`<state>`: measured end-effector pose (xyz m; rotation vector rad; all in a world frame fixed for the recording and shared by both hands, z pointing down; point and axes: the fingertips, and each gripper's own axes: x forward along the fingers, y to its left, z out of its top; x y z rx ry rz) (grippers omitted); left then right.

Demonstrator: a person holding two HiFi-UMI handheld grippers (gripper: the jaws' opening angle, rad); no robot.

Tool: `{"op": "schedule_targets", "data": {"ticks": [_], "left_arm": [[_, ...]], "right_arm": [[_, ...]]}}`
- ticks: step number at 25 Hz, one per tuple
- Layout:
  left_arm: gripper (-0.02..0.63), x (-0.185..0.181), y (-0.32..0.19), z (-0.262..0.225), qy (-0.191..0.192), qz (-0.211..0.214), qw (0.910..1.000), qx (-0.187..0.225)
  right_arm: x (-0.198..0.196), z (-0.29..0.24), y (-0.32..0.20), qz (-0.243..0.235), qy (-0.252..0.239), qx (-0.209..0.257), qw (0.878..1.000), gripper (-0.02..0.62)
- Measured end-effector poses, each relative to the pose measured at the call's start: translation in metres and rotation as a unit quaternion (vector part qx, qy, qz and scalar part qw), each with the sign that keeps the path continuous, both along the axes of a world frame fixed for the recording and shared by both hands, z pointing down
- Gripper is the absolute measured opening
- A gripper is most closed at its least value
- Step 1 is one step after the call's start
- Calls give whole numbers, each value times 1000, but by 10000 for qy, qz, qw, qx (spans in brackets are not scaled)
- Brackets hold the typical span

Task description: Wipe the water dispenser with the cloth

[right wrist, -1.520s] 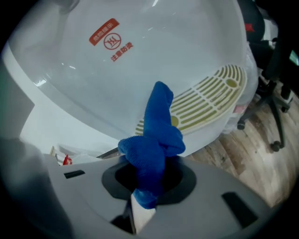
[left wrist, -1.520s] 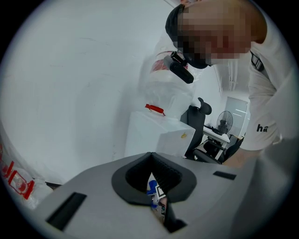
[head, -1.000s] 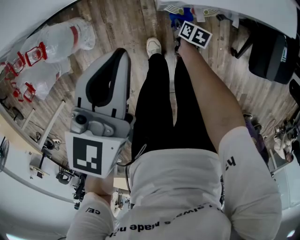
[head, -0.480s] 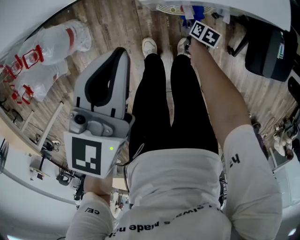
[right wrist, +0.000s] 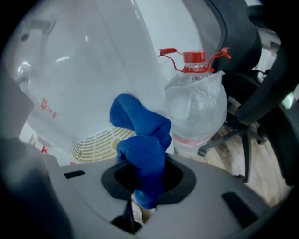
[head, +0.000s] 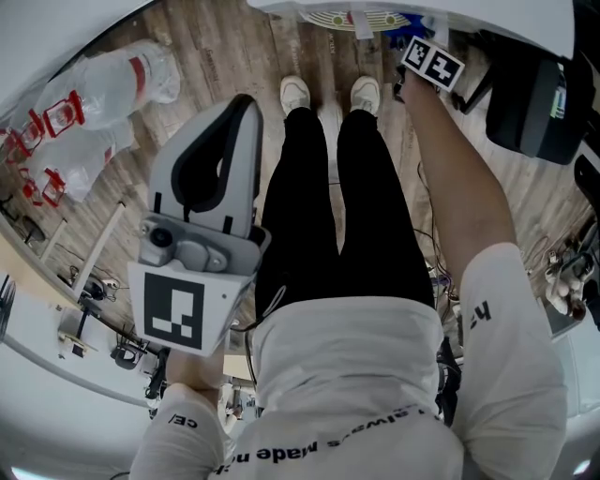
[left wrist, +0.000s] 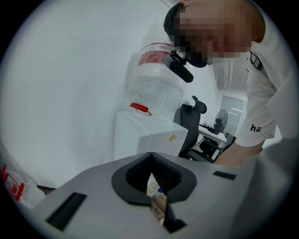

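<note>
The white water dispenser (head: 361,17) stands at the top edge of the head view, its cream drip grille facing my feet. My right gripper (head: 424,58) is stretched out to its right side, and its marker cube hides the jaws there. In the right gripper view the right gripper (right wrist: 140,161) is shut on a bunched blue cloth (right wrist: 140,126), close to the dispenser's white front (right wrist: 88,70) and above the grille (right wrist: 100,142). My left gripper (head: 239,108) hangs by my left leg. In its own view the left gripper (left wrist: 152,163) is shut on nothing, and the dispenser (left wrist: 147,137) with its bottle (left wrist: 156,79) is behind.
A full water bottle with a red cap (right wrist: 196,107) stands right of the dispenser. A black office chair (head: 534,103) is at the far right. Bagged empty bottles (head: 122,80) lie on the wooden floor at the left. My shoes (head: 330,94) stand just before the dispenser.
My right arm has reached farther forward and to the right, toward the dispenser. My feet have come level, side by side. The left gripper has stayed put.
</note>
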<state>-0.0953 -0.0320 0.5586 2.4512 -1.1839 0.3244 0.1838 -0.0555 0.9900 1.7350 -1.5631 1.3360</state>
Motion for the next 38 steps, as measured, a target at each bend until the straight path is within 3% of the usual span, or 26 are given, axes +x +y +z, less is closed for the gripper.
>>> {"op": "schedule_targets", "data": {"ticks": [9, 14, 17, 22, 28, 32, 38], "left_arm": [[18, 9, 0, 0, -28, -63, 10000, 12], [18, 7, 0, -8, -32, -91, 9999, 130], [18, 7, 1, -24, 6, -126, 9996, 253], [18, 10, 7, -62, 126, -194, 9985, 487], [18, 21, 16, -115, 218, -192, 9971, 704], [18, 28, 22, -143, 199, -151, 9969, 752], [18, 48, 20, -202, 363, -139, 9927, 1143]], "right_arm": [[30, 0, -25, -648, 338, 286, 9969, 75], [30, -11, -14, -562, 249, 37, 9981, 78], [38, -41, -5, -511, 320, 189, 9980, 78], [41, -131, 9, -882, 510, 944, 9903, 78], [42, -262, 42, -976, 350, 1661, 9806, 78], [34, -362, 56, -1298, 523, 2198, 9655, 78], [23, -492, 57, -1676, 587, 3038, 9360, 78]]}}
